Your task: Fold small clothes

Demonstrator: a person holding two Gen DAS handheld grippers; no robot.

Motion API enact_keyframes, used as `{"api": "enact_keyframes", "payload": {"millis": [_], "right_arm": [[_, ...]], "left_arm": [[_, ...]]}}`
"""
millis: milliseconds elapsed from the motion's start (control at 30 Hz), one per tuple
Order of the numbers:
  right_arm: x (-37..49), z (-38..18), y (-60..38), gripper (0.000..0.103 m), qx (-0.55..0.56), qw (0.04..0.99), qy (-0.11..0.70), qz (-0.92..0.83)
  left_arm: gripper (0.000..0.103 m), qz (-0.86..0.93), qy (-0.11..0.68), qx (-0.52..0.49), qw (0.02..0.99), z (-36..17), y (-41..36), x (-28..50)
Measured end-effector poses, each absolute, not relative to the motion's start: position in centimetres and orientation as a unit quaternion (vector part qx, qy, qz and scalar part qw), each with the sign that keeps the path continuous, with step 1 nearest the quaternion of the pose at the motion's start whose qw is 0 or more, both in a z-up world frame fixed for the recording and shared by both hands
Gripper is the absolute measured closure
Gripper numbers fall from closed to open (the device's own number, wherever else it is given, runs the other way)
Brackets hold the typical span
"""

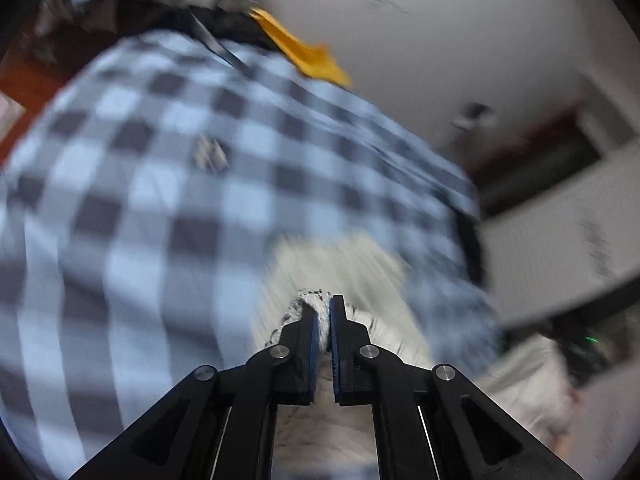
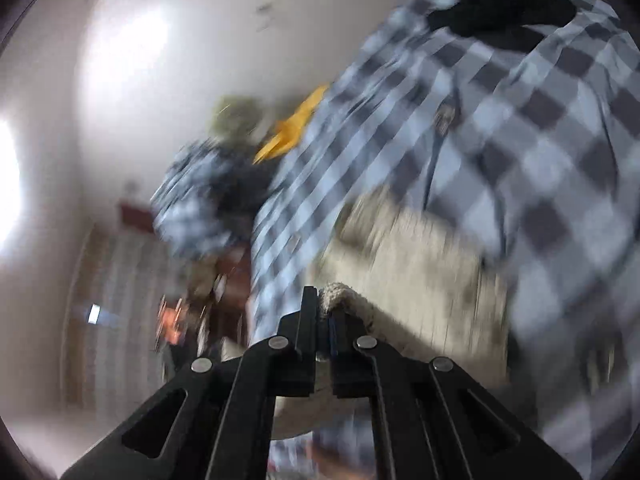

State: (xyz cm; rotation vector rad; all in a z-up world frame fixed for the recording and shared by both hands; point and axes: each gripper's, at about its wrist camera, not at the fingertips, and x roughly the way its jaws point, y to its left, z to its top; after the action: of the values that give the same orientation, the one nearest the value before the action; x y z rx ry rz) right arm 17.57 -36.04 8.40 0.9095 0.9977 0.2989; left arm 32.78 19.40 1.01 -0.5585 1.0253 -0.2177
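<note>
A small off-white speckled garment point(image 1: 340, 264) is held up in the air in front of a person's checked shirt. My left gripper point(image 1: 325, 308) is shut on one edge of the garment, with cloth bunched between the fingertips. In the right wrist view the same garment point(image 2: 420, 264) hangs to the right, and my right gripper point(image 2: 322, 304) is shut on its rolled edge. Both views are blurred by motion and tilted up toward the ceiling.
The person's blue and grey checked shirt point(image 1: 180, 184) fills much of both views, also in the right wrist view point(image 2: 540, 160). An orange-yellow object point(image 1: 308, 56) shows behind it. White ceiling point(image 1: 460, 40) and a dark red door frame point(image 1: 560, 120) are beyond.
</note>
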Motion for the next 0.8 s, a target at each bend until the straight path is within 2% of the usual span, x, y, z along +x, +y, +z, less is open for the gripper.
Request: {"api": "enact_keyframes", "payload": {"millis": [67, 100, 167, 200, 233, 367, 567, 667, 800], "right_arm": [[26.2, 5.5, -37.4, 0.098, 0.418, 0.77, 0.471, 0.102], [28.9, 3.8, -37.6, 0.092, 0.415, 0.769, 0.477, 0.093], [33.9, -1.3, -38.3, 0.061, 0.394, 0.759, 0.517, 0.038], [34.6, -3.1, -38.7, 0.03, 0.382, 0.751, 0.539, -0.002], [35.2, -4.9, -39.2, 0.022, 0.373, 0.742, 0.556, -0.042], [35.5, -8.4, -39.6, 0.022, 0.327, 0.753, 0.566, -0.078], [29.8, -7.8, -36.0, 0.022, 0.274, 0.769, 0.577, -0.004], [24.9, -6.2, -34.3, 0.022, 0.258, 0.781, 0.568, 0.046], [18.8, -5.7, -32.8, 0.022, 0.214, 0.788, 0.571, 0.084]], "left_arm": [[0.098, -0.047, 0.505, -0.203, 0.838, -0.8, 18.3, 37.7], [0.097, -0.027, 0.526, -0.17, 0.833, -2.1, 17.5, 39.8], [0.095, -0.017, 0.551, -0.14, 0.823, -3.9, 16.4, 42.2], [0.095, -0.021, 0.559, -0.127, 0.819, -4.6, 15.9, 43.2], [0.095, -0.021, 0.561, -0.115, 0.819, -4.9, 15.6, 43.7], [0.093, 0.002, 0.56, -0.045, 0.827, -4.9, 14.7, 44.5], [0.093, 0.035, 0.449, 0.063, 0.89, 2.2, 13.7, 41.2], [0.093, 0.005, 0.453, 0.033, 0.891, 3.6, 13.9, 36.9], [0.093, -0.015, 0.494, -0.062, 0.867, 1.4, 14.3, 28.3]]}}
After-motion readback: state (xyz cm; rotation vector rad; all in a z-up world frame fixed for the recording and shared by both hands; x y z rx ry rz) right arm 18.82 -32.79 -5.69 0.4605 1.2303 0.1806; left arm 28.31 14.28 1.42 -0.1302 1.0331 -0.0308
